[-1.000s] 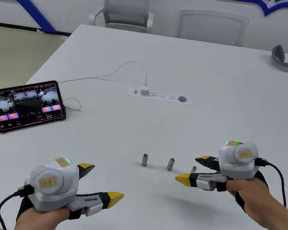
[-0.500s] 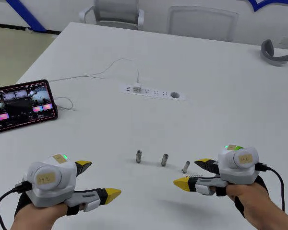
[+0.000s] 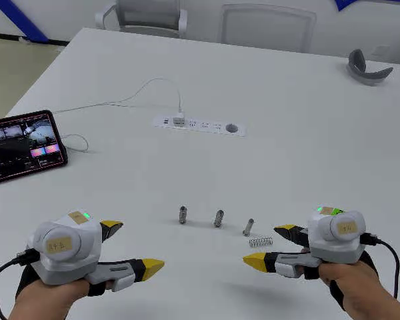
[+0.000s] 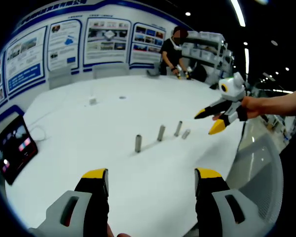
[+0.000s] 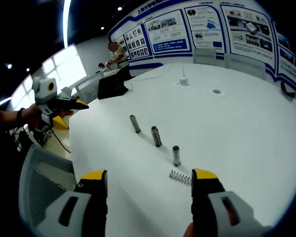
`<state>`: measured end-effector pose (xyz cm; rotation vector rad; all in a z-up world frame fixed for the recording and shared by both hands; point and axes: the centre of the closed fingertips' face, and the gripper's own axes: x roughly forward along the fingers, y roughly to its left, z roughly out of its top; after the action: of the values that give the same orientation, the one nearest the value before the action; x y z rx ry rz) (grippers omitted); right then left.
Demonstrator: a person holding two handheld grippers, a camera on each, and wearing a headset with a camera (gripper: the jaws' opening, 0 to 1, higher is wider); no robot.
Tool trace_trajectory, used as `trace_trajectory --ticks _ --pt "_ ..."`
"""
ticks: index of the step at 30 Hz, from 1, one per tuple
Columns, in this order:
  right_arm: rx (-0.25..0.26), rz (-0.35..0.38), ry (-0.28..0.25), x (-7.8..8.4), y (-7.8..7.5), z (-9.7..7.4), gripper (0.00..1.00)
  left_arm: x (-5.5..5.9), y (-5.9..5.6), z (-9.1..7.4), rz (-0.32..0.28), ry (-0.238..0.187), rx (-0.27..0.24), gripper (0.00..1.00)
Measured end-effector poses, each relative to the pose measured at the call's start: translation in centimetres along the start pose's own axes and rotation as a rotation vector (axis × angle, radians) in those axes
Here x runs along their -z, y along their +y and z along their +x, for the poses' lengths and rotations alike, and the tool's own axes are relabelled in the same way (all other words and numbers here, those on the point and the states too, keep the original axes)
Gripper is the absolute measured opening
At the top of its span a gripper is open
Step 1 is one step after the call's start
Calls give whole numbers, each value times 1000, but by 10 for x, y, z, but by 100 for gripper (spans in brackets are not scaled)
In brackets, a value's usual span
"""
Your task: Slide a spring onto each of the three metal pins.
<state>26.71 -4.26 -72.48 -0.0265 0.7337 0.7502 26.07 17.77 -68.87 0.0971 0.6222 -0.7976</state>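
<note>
Three small metal pins stand in a row on the white table. The left pin and the middle pin each carry a spring. The right pin is bare, as the right gripper view shows at pin. A loose spring lies flat just in front of it, spring. My right gripper is open, its jaws either side of that spring and a little short of it. My left gripper is open at the near left, holding nothing.
A tablet lies at the table's left edge. A white power strip with a plugged charger and cable sits mid-table. A grey headset rests at the far right. Chairs stand behind the table; people work in the background.
The head camera has tilted, shifting the scene down-left. My right gripper has drawn back toward me, uncovering the loose spring beside the bare pin. The left gripper has hardly moved.
</note>
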Motion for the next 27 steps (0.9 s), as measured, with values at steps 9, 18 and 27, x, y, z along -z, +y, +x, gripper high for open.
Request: trace_trajectory --ticks 9,18,27 --pt "20 22 -7 8 -4 -10 72 -5 -5 8 17 5 22 73" --pt "26 32 -9 13 -5 -17 73 -8 -14 15 30 7 43 73" --pt "30 41 -9 18 -4 -24 74 -10 -28 23 49 15 72 73"
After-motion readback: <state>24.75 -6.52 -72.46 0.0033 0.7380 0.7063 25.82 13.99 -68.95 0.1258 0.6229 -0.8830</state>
